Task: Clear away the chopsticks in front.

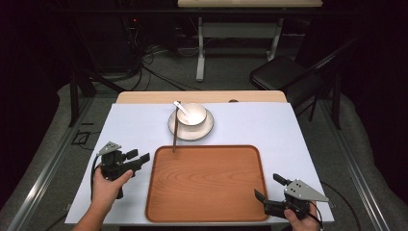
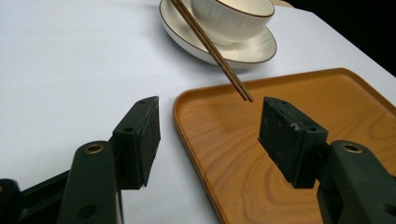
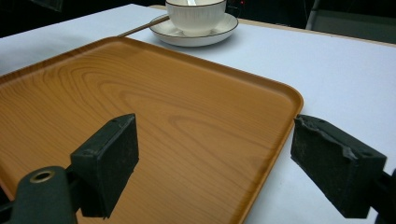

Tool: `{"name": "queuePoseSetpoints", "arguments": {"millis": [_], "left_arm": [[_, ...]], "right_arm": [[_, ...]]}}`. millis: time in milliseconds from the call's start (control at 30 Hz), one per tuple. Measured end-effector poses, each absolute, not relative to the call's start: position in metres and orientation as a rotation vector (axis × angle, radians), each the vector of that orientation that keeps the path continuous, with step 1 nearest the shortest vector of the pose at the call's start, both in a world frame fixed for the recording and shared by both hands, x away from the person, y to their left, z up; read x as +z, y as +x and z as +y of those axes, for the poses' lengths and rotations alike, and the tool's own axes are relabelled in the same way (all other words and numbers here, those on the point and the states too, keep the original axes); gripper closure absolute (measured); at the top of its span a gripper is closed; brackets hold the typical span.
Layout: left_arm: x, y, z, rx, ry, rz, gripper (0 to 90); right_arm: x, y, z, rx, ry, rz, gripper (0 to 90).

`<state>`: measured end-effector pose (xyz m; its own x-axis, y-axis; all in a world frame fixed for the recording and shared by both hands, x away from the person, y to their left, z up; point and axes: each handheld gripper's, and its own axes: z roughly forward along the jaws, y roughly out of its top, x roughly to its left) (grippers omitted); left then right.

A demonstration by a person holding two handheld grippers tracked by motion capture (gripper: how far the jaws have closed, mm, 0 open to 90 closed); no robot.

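Note:
A brown wooden tray [image 1: 207, 183] lies in the middle of the white table. Behind it a white bowl [image 1: 191, 114] sits on a white plate [image 1: 179, 129], with a spoon [image 1: 180, 107] in the bowl. A pair of dark chopsticks [image 1: 175, 134] leans on the plate's left rim, its tips over the tray's far left corner. My left gripper [image 1: 142, 158] is open beside the tray's left edge, nothing between its jaws. My right gripper [image 1: 269, 187] is open over the tray's near right corner [image 3: 280, 100], empty too. The left gripper view has the chopsticks [image 2: 212, 51] ahead.
The white table cover ends at a bare wooden strip [image 1: 144, 96] at the far edge. A black chair [image 1: 284, 72] and a second table's legs [image 1: 200, 53] stand beyond on the grey floor. Cables [image 1: 154, 72] lie there too.

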<state>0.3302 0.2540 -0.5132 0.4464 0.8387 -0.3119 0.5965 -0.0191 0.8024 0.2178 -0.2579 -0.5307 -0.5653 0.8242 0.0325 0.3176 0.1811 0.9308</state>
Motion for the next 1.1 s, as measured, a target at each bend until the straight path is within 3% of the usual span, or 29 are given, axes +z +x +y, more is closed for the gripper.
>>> {"name": "queuePoseSetpoints", "arguments": {"millis": [1100], "left_arm": [[-0.487, 0.415, 0.222, 0.24, 1.744, 1.354, 40.0]], "right_arm": [[-0.531, 0.218, -0.26, 1.39, 1.068, 1.975, 14.6]]}}
